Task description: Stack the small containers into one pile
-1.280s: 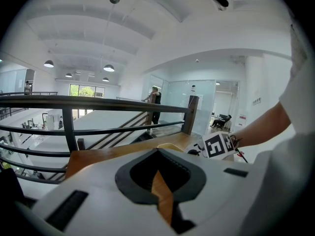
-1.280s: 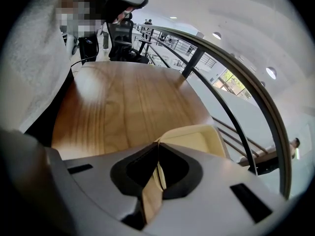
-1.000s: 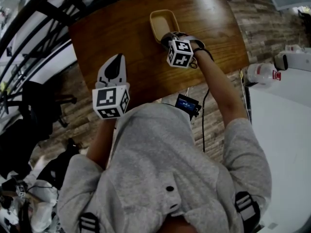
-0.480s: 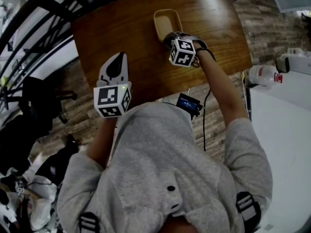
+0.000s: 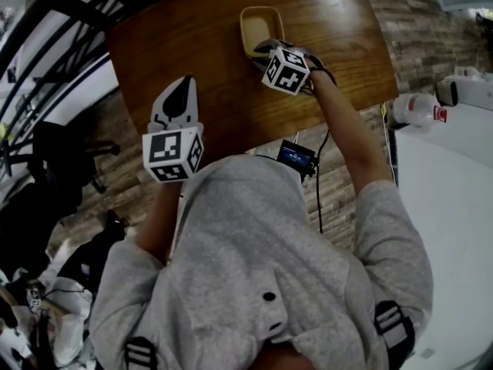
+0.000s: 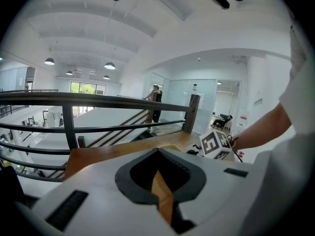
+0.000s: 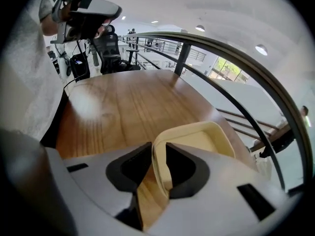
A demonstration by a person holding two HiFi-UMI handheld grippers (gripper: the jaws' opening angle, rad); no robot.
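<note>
One cream, rounded-rectangular container (image 5: 260,28) sits on the brown wooden table (image 5: 192,52), at the far side; no other container shows. My right gripper (image 5: 266,48) points steeply down at its near rim. In the right gripper view the container's (image 7: 209,139) rim stands between the jaws of my right gripper (image 7: 156,167), which have just been opening; there is a gap beside the left pad, so it is open. My left gripper (image 5: 180,87) hovers over the table's near left part, apart from the container. In its own view the left gripper (image 6: 158,156) is shut and holds nothing.
A black metal railing (image 5: 54,45) runs beyond the table's left edge. A small screen device (image 5: 296,156) hangs by the table's near edge. A white bottle (image 5: 416,112) lies on the floor to the right. A dark office chair (image 5: 62,160) stands at the left.
The right gripper's jaws have opened round the container's near rim and its marker cube has rolled a little. The left gripper has stayed put.
</note>
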